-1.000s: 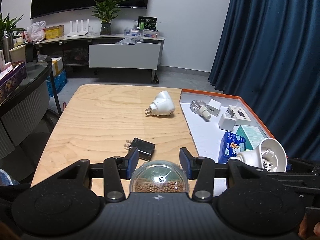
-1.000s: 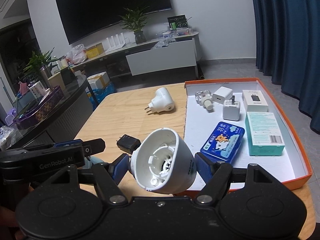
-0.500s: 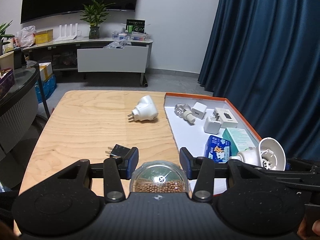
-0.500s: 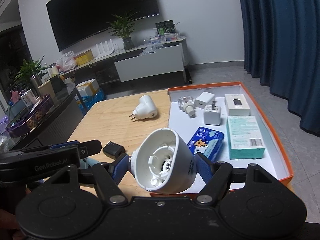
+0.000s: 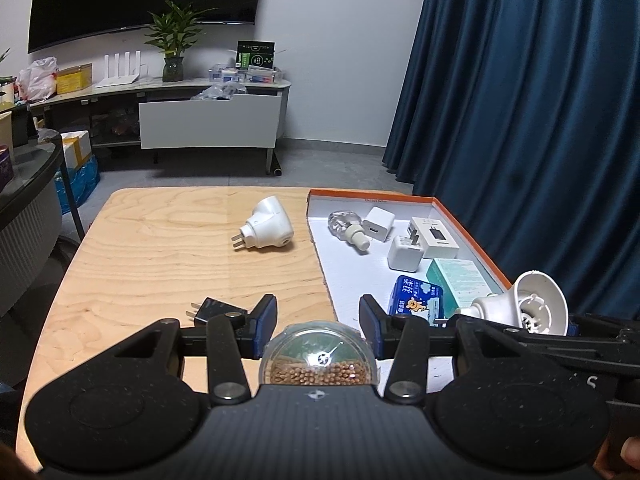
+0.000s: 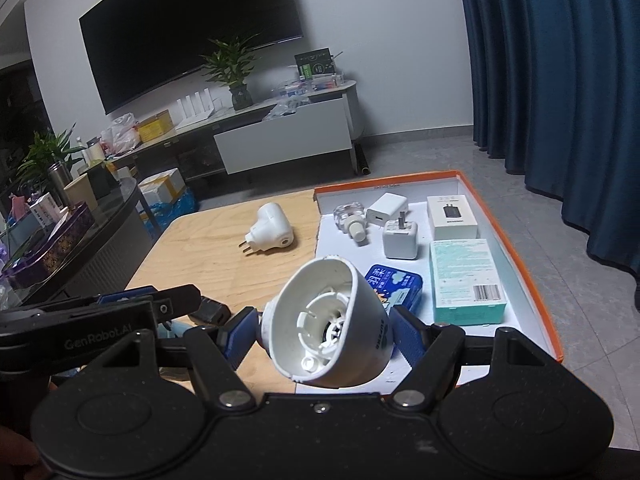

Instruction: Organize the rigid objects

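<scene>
Two objects are in hand. We grip a white cone-shaped housing (image 6: 332, 324) in the right gripper (image 6: 326, 330); the blue pads press its flanks with the open end turned back toward the camera, so the wide rim clears the jaws. It hangs above the near end of the orange-rimmed tray (image 6: 516, 248), apparently for release there. Ahead of this gripper lie a blue tin (image 6: 396, 284), a teal box (image 6: 466, 280) and a white charger (image 6: 400, 240), so free floor is only close in.

The left gripper (image 5: 318, 316) is spread wide. A clear domed container of brown beads (image 5: 318, 362) sits between the fingers, but we cannot tell whether the pads touch it. Just ahead and left lies a black plug adapter (image 5: 216, 310) on the wooden table (image 5: 160, 264); farther ahead lies a white plug unit (image 5: 268, 230). Both are outside the tray, so we judge them still to be sorted.
</scene>
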{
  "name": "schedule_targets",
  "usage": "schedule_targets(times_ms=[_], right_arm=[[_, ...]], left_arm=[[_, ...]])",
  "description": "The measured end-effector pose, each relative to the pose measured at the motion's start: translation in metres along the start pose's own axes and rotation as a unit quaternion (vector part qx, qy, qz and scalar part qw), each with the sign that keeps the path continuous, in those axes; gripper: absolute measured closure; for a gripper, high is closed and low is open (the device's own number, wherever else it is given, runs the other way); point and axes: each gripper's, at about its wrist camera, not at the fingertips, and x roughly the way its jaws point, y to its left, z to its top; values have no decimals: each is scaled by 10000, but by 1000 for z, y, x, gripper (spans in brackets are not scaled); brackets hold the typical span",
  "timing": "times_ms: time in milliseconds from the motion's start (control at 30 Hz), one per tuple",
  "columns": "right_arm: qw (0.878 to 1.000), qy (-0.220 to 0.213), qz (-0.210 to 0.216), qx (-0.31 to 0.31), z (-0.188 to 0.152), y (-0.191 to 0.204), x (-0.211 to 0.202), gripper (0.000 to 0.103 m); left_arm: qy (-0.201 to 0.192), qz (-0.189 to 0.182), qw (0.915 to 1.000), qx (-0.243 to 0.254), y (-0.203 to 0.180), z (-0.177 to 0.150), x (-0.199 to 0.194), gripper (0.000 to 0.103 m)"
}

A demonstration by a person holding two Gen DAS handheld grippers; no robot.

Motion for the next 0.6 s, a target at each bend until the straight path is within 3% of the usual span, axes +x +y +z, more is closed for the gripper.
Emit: schedule_targets(times_ms=[600], right_arm=[[9994,-158,-266,184,9,-27,-7,16]], left_arm=[[51,-260,9994,201,-24,5,10,57]])
